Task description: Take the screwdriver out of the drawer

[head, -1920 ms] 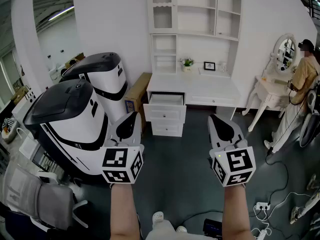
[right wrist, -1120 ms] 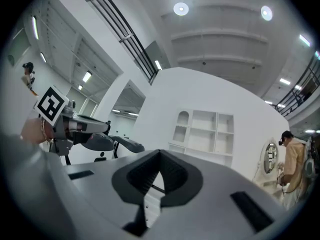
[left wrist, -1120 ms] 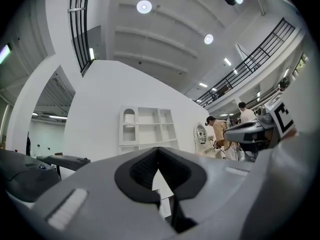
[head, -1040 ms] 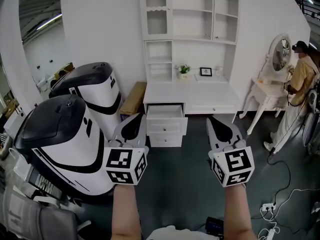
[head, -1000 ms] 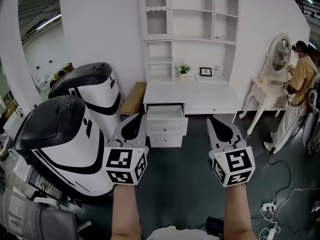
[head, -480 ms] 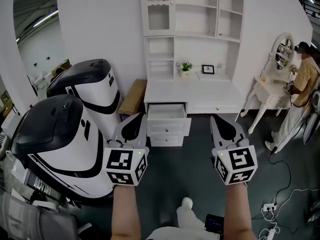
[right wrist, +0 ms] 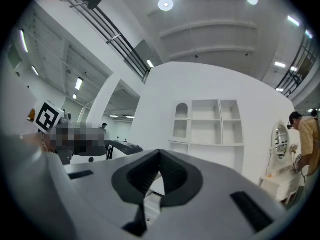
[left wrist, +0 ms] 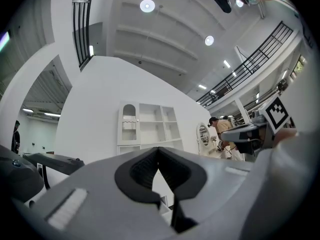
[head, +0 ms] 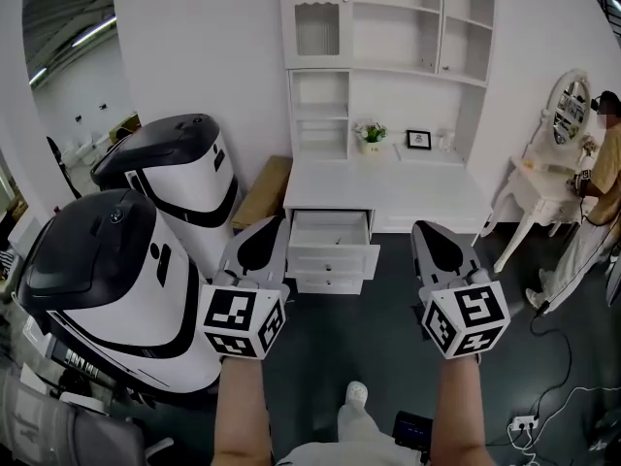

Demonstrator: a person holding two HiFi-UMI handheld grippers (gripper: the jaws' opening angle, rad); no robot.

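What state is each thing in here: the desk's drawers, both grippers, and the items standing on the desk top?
Top drawer, pulled open.
Lower drawer, shut.
Left gripper, jaws shut, nothing between them.
Right gripper, jaws shut, nothing between them.
Potted plant, upright.
Picture frame, upright.
Screwdriver, not visible from here.

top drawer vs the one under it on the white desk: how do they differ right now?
The top drawer is pulled out with its inside showing; the lower drawer is shut. The top drawer's front juts out past the desk, while the lower drawer sits back beneath it and is partly covered by it. Both are white and share one stack at the desk's left end in the head view. What the top drawer holds cannot be made out from here.
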